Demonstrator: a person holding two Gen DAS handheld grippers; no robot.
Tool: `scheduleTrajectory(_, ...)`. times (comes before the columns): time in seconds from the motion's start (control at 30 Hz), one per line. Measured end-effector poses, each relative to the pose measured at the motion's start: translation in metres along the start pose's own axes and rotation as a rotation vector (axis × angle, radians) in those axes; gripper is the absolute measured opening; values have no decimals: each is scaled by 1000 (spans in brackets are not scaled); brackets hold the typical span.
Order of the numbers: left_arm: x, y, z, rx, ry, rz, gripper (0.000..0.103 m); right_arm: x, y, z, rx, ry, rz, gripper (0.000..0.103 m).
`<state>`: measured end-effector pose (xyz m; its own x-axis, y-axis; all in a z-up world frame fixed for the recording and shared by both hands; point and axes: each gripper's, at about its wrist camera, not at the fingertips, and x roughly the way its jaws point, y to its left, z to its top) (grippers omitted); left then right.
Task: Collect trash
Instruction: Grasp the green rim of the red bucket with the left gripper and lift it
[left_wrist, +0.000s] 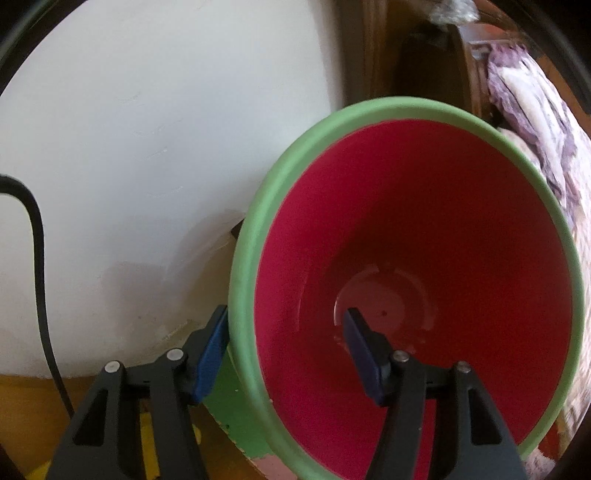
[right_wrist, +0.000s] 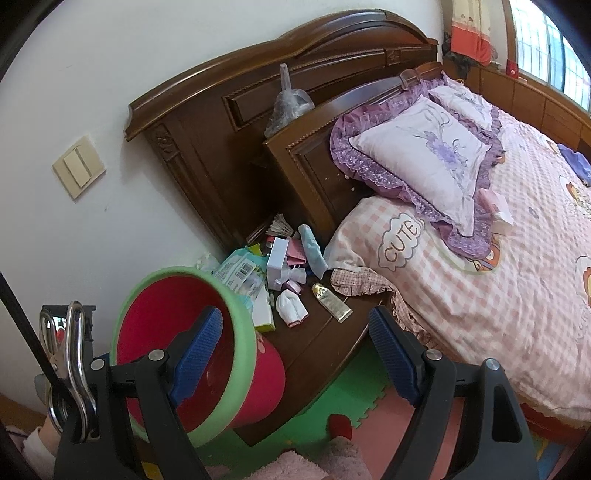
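The left tool (left_wrist: 286, 354) straddles the green rim of a red bin (left_wrist: 424, 236), one pad outside the wall and one inside, apparently gripping it so the tilted, empty mouth faces the clutter. The right tool (right_wrist: 295, 350) hangs wide and empty, free to pick. Just beyond the bin (right_wrist: 177, 332), trash crowds the nightstand (right_wrist: 325, 343): a squeezed tube (right_wrist: 331, 300), a white wad (right_wrist: 291, 307), a small box (right_wrist: 276, 260), a wrapper (right_wrist: 236, 271), a shuttlecock (right_wrist: 279, 226). Farther off lies the bed (right_wrist: 498, 295) with its pillow (right_wrist: 421, 155). Holding the bin close would shorten each drop.
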<state>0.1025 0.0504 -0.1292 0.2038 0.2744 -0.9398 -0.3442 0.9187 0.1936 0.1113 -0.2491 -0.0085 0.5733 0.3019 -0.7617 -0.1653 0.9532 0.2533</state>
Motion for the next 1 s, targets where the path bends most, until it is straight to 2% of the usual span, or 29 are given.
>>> scheduleTrajectory(0.1,1,9,2,-76,10,-51,65,7,-3,6,-2,6,14,84)
scheduleTrajectory(0.4,6,30,1,-176,65,-58,65,28,-2,23,-30,29,52,84)
scheduleTrajectory(0.5,11,37,1,-229,89,-87,65,35,2,27,-48,42,71,84)
scheduleTrajectory(0.73,23,38,-4,-264,133,-137,64,49,11,35,-85,67,103,84)
scheduleTrajectory(0.8,26,41,-6,-272,139,-146,49,53,13,36,-92,74,112,84)
scheduleTrajectory(1.0,25,52,-22,-300,147,-152,28,59,16,39,-115,89,131,84)
